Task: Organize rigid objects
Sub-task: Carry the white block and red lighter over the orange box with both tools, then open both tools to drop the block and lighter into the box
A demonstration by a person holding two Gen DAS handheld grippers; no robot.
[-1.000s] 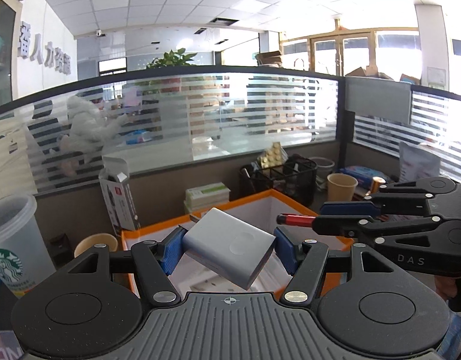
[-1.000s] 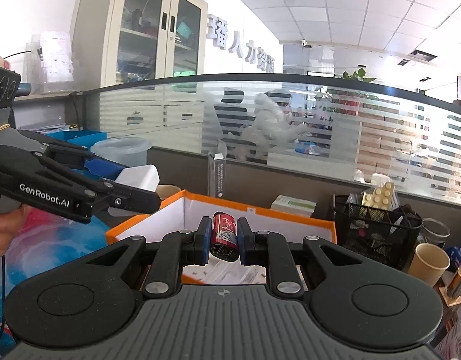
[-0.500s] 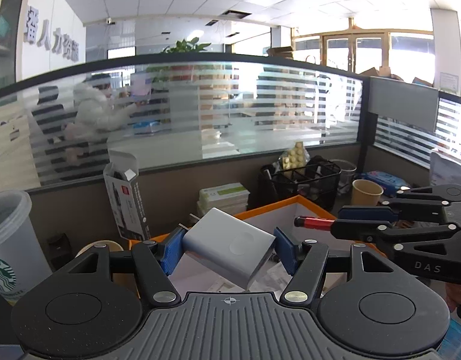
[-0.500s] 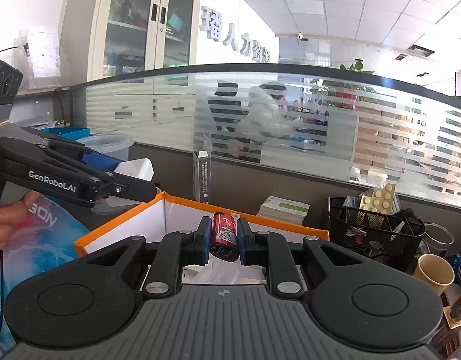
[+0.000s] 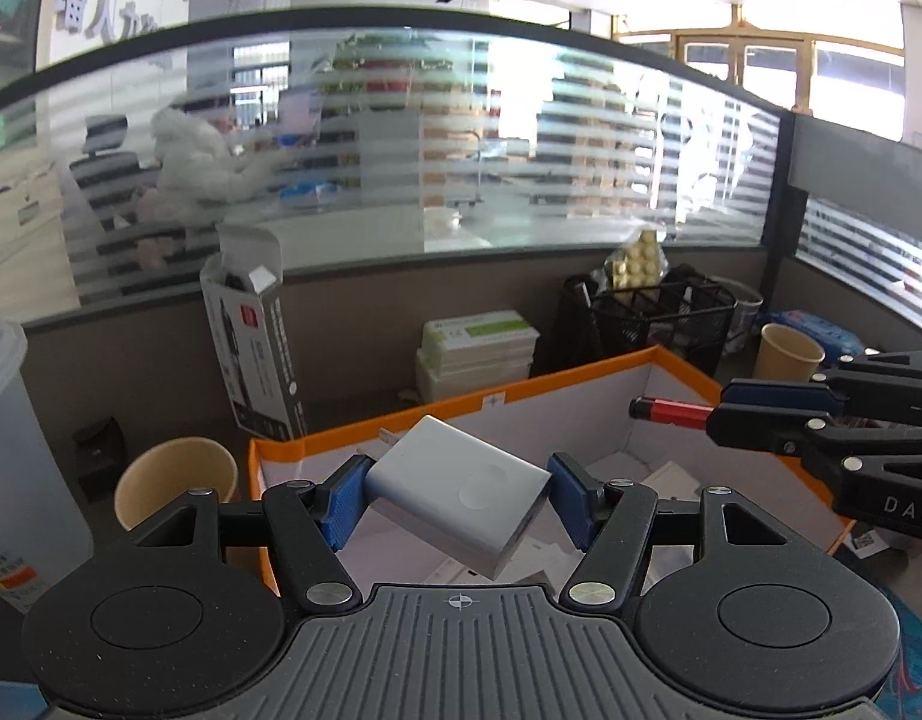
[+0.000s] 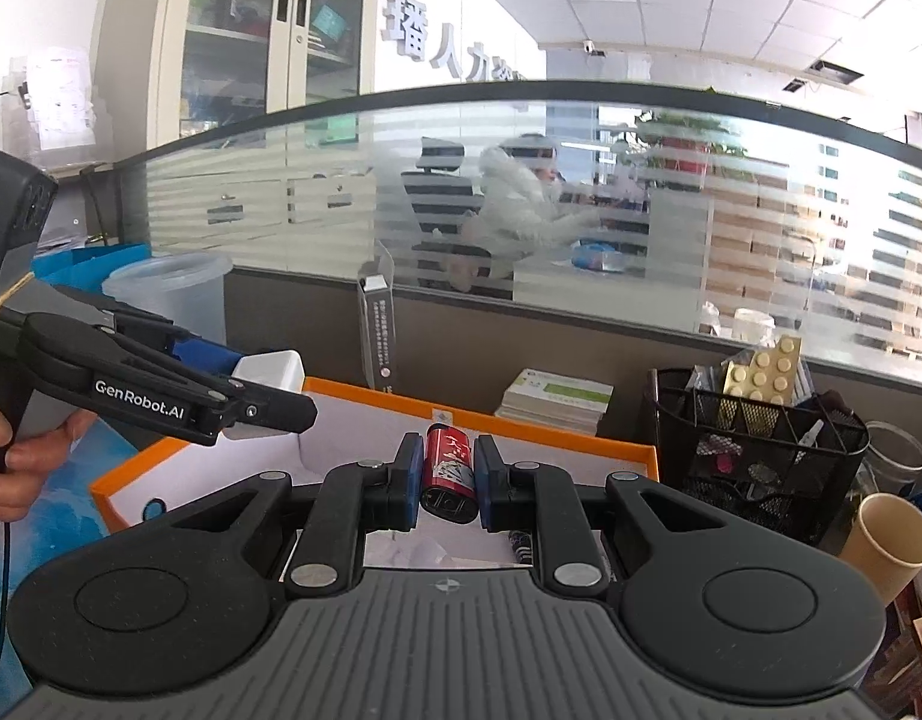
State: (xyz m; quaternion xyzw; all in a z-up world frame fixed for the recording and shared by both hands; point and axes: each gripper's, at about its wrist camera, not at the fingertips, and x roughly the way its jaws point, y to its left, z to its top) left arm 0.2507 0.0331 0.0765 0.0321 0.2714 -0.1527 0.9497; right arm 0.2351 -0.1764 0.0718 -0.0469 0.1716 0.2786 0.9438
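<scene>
My left gripper [image 5: 455, 495] is shut on a silver-grey charger block [image 5: 458, 501], tilted, held above the near left part of the orange-rimmed white box [image 5: 509, 399]. My right gripper [image 6: 448, 477] is shut on a small red-and-black lighter [image 6: 449, 471], upright between the blue pads, over the same box [image 6: 365, 390]. In the left wrist view the right gripper [image 5: 677, 411] comes in from the right with the red lighter [image 5: 665, 410] sticking out. In the right wrist view the left gripper [image 6: 269, 387] enters from the left holding the charger [image 6: 269, 369].
Papers lie in the box. A black mesh organiser [image 6: 755, 450] and paper cup [image 6: 890, 546] stand to the right, stacked booklets [image 5: 476, 342] and an open carton [image 5: 251, 336] behind, another paper cup [image 5: 173, 480] and a plastic cup [image 5: 5, 450] left. A hand [image 6: 17, 462] grips the left handle.
Both grippers have moved forward and slightly down toward the box, which now looks larger and nearer. Each still holds its object the same way.
</scene>
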